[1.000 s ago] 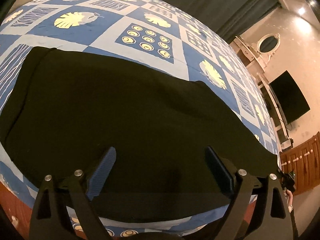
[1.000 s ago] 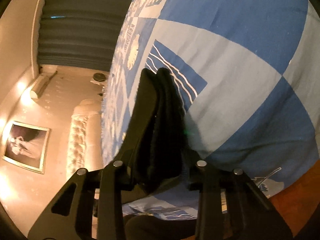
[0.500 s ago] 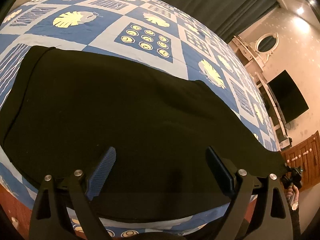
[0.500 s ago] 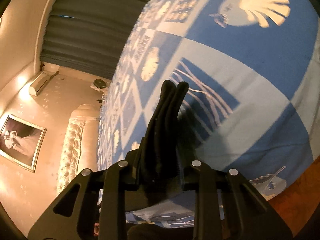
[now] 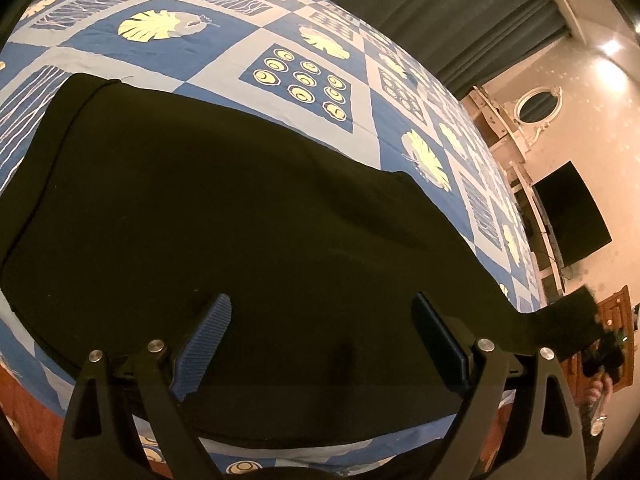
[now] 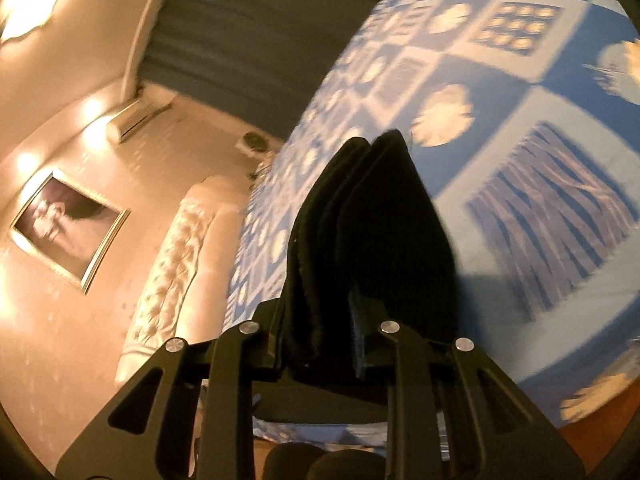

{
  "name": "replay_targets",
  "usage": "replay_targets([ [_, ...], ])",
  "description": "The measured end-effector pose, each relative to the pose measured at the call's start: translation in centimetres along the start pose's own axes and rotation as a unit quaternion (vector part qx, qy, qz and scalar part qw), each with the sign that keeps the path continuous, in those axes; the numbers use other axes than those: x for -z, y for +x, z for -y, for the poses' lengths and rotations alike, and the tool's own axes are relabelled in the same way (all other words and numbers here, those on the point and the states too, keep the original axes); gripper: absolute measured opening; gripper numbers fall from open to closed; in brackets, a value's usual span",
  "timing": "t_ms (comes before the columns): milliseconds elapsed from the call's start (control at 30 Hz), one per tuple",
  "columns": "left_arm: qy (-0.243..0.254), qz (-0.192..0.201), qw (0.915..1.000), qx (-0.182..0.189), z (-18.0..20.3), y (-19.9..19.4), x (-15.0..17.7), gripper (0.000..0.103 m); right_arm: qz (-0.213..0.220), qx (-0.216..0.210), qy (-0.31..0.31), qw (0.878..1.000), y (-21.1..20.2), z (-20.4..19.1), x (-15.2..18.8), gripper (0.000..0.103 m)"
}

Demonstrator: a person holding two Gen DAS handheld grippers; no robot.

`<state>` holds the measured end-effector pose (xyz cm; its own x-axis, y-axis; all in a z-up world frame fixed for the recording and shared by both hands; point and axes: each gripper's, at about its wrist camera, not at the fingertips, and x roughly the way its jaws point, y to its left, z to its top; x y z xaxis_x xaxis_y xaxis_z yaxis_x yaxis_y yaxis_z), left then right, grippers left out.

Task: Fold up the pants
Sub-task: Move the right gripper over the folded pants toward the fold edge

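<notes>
The black pants (image 5: 224, 216) lie spread flat on the blue patterned bedspread (image 5: 304, 28), soft and limp, likely light enough that 1 lifted end will sag and drag the rest. The right gripper (image 6: 340, 320) is clamped on a bunched end of the cloth, raised off the bed. The left gripper (image 5: 320, 344) hovers with jaws wide and holding nothing; an edge or corner looks the best place to pinch.

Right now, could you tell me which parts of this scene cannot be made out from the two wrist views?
- Left wrist view: the black pants' near edge is hidden behind the open left gripper.
- Left wrist view: the right gripper is small, dark and near the rim.
- Right wrist view: the bedspread pattern is motion-blurred; fabric hides the fingers' tips.
</notes>
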<state>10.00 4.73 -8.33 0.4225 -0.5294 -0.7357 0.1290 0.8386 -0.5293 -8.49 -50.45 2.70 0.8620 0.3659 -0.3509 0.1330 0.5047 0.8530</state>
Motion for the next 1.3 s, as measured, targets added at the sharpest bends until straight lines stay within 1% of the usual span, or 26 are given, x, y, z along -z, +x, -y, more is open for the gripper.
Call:
replay_targets([
  [133,0.013,-0.001,0.9999,-0.009,0.4,0.2,0.1,0.091,-0.031,-0.008,-0.029,0.999,3.9,-3.4,1.6,0.023],
  [233,0.017,-0.001,0.9998,-0.014,0.5,0.3,0.1,0.091,-0.063,0.006,-0.062,0.996,7.3,-5.4,3.8,0.022],
  [267,0.017,-0.002,0.9997,-0.015,0.5,0.3,0.1,0.091,-0.072,0.007,-0.065,0.995,8.2,-5.7,4.4,0.022],
  [300,0.017,-0.002,0.9997,-0.015,0.5,0.3,0.1,0.092,-0.087,0.012,-0.073,0.993,9.6,-6.2,5.4,0.022],
  [367,0.013,-0.001,0.9998,-0.014,0.4,0.3,0.1,0.092,-0.101,0.027,-0.09,0.99,11.5,-6.7,6.7,0.021],
  [467,0.007,-0.001,0.9999,-0.011,0.3,0.2,0.0,0.092,-0.133,0.061,-0.123,0.982,15.1,-7.1,9.4,0.02],
  [567,0.003,-0.001,0.9999,-0.011,0.2,0.2,-0.1,0.092,-0.153,0.087,-0.144,0.974,17.4,-6.9,11.9,0.019],
  [700,0.003,-0.002,0.9999,-0.01,0.2,0.2,-0.1,0.092,-0.178,0.14,-0.208,0.952,20.5,-7.5,15.5,0.019],
  [867,0.0,-0.001,1.0,-0.009,0.2,0.2,0.0,0.092,-0.199,0.16,-0.245,0.935,22.6,-7.6,18.3,0.019],
  [1000,-0.001,0.0,1.0,-0.009,0.3,0.2,0.0,0.092,-0.209,0.18,-0.282,0.919,23.4,-7.9,19.9,0.019],
  [1033,-0.001,0.0,1.0,-0.009,0.3,0.2,0.0,0.092,-0.211,0.184,-0.285,0.917,23.6,-7.8,20.2,0.019],
  [1100,0.0,0.0,1.0,-0.009,0.2,0.2,0.0,0.092,-0.215,0.183,-0.284,0.916,23.9,-7.5,20.6,0.022],
  [1133,0.0,0.0,1.0,-0.01,0.3,0.2,0.0,0.092,-0.216,0.179,-0.28,0.918,23.9,-7.4,20.7,0.024],
  [1167,0.0,0.0,1.0,-0.01,0.2,0.2,0.0,0.092,-0.217,0.172,-0.271,0.922,24.0,-7.3,20.8,0.029],
  [1233,0.002,0.0,0.9999,-0.011,0.3,0.2,0.0,0.092,-0.222,0.164,-0.26,0.925,24.1,-7.1,20.9,0.036],
  [1300,0.004,0.0,0.9999,-0.012,0.3,0.2,0.0,0.092,-0.223,0.164,-0.258,0.925,24.3,-7.1,21.1,0.04],
])
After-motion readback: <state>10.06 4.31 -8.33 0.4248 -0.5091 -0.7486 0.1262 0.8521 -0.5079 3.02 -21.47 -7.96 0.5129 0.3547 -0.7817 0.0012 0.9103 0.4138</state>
